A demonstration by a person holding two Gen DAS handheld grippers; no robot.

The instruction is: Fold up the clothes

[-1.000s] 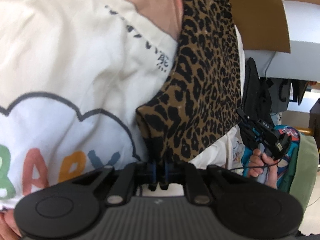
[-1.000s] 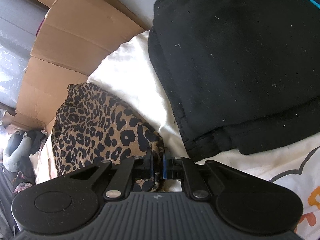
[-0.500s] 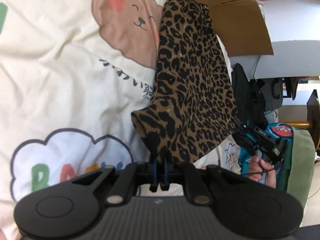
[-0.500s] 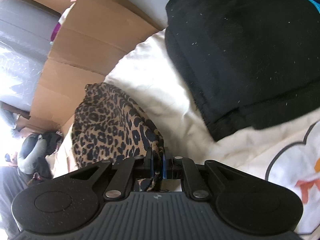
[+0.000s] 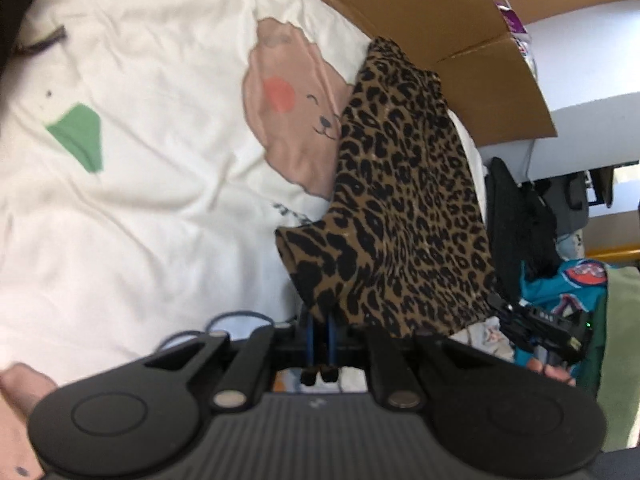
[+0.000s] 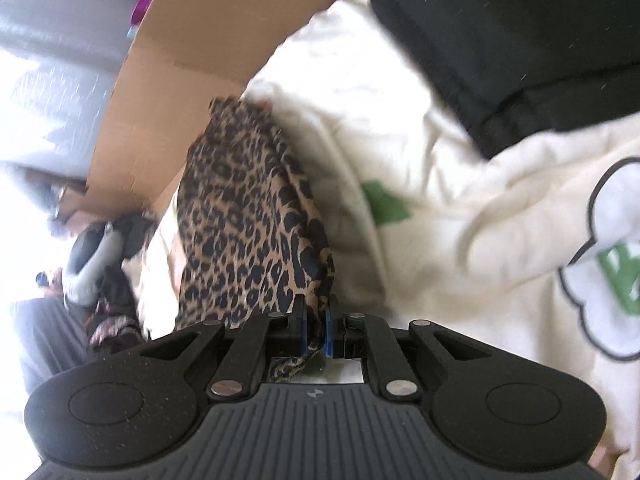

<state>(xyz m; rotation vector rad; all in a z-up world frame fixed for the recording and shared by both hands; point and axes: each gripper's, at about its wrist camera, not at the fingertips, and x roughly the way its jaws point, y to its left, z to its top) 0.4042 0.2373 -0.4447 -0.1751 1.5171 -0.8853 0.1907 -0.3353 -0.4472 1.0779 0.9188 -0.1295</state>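
Both grippers — the left gripper (image 5: 320, 322) and the right gripper (image 6: 316, 320) — stay pinched tight on corners of the leopard-print garment (image 5: 404, 208), now raised higher off the white blanket (image 5: 152, 184) near the cardboard box (image 5: 460, 28) — stretched out, apparently ready for a fold.

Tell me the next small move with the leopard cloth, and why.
Probably draw the two grippers apart to stretch it flat: the left gripper and right gripper each pinch a corner of the leopard-print garment, which hangs bunched over the white blanket.
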